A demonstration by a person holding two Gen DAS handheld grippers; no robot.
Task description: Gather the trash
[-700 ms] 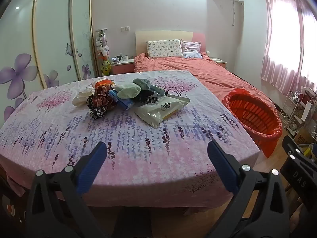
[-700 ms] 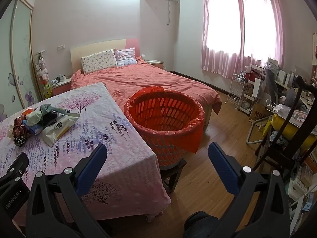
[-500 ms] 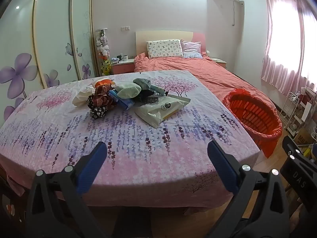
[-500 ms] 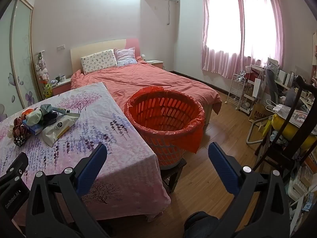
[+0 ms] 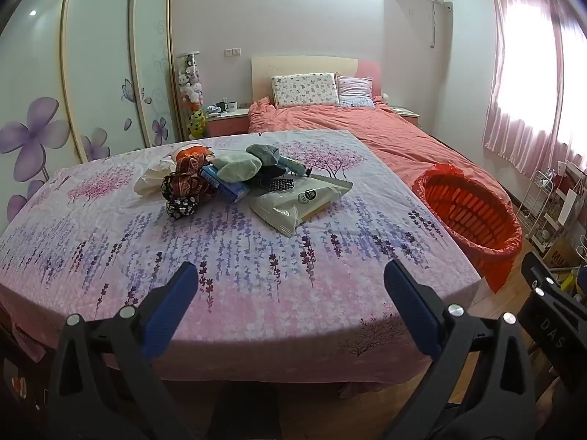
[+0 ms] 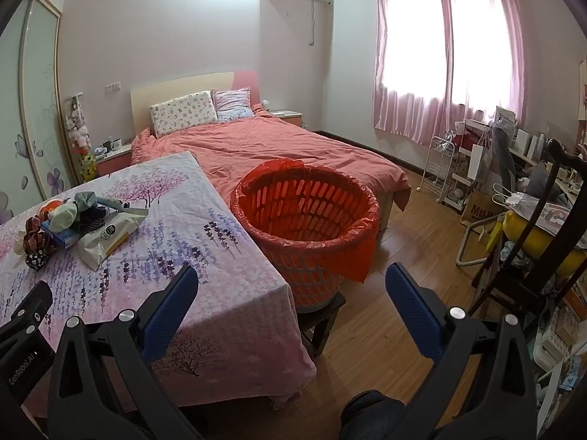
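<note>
Trash pile heaped on far-centre of table, purple floral cloth; white wipes packet on near-right edge of pile, blue box in the middle, dark patterned fabric bundle on left, pale green and grey soft items on top, something orange at far side, too small to identify. Red-lined basket just right of table, raised on a small dark stool, looks empty inside. Left gripper hovering over near table edge, blue pads spread wide, nothing between them, well apart from pile. Right gripper aimed between table corner and basket, pads equally spread, holding nothing. Almost nothing changed versus earlier frames: left view shows the scene shifted a hair, pile, packet and basket in same spots, both grippers as wide as before, right view effectively identical. Means collecting not started, likely an idle or settling pose ahead of first reach. Probable next step: left gripper forward to wipes packet, nearest and flattest piece, then across right to basket. Packet likely limp and slippery, so pinching an edge seems safer than the flat face. Beyond: pink bed at far side, wardrobe with flower print on left wall, curtained window on right, cluttered shelves and chair far right
</note>
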